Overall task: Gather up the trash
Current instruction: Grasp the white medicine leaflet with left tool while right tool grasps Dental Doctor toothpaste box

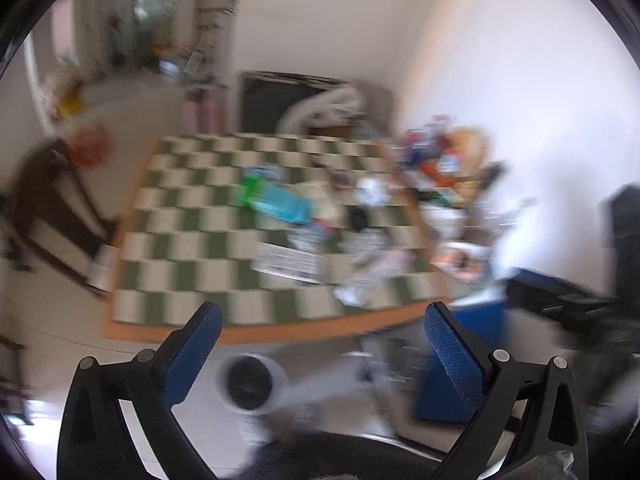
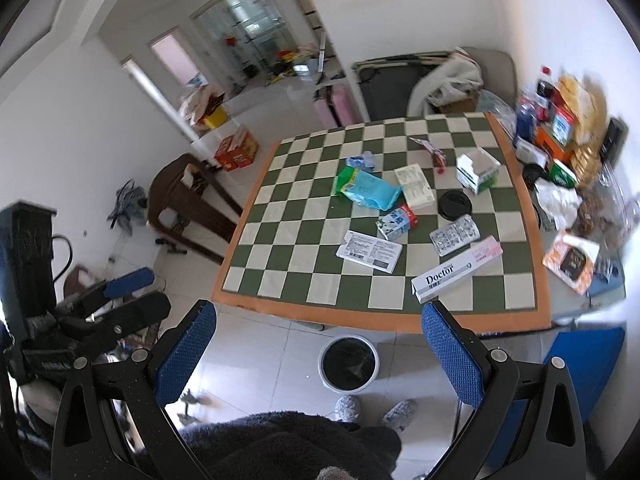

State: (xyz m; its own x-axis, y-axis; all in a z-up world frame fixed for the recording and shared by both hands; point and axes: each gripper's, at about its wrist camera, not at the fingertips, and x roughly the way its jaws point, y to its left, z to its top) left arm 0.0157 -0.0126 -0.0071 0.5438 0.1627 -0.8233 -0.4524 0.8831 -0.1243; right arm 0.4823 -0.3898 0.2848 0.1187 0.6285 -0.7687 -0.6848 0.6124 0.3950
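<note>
Here, the biggest thing in view is the table (image 2: pixel 516 322), covered by a green-and-cream checked cloth with an orange border, and nearly all the litter lies on its right half. On the floor just in front of the near edge stands a white waste bin (image 2: pixel 348 364) lined in black, close to the person's slippered feet. Largest among the trash is the long white "Doctor" carton (image 2: pixel 456 272), lying flat near the front edge with its long axis running from near-left to far-right. Further in are a turquoise and green wrapper (image 2: pixel 366 189), a flat printed leaflet (image 2: pixel 368 254), a small milk carton (image 2: pixel 397 222) on its side, an open white box (image 2: pixel 477 171), a silver blister pack (image 2: pixel 455 235) and a round black lid (image 2: pixel 454 203). Both grippers are spread wide and hold nothing. The right gripper (image 2: pixel 318 344) hangs above the floor short of the table, with the "Doctor" carton straight ahead of its right finger, so this hand looks the nearer of the 2. The left gripper (image 1: pixel 322 338) views the same table through heavy blur. Judging by this, no piece has been picked yet, and the carton's slant means the wrist should turn to close across its narrow width.
</note>
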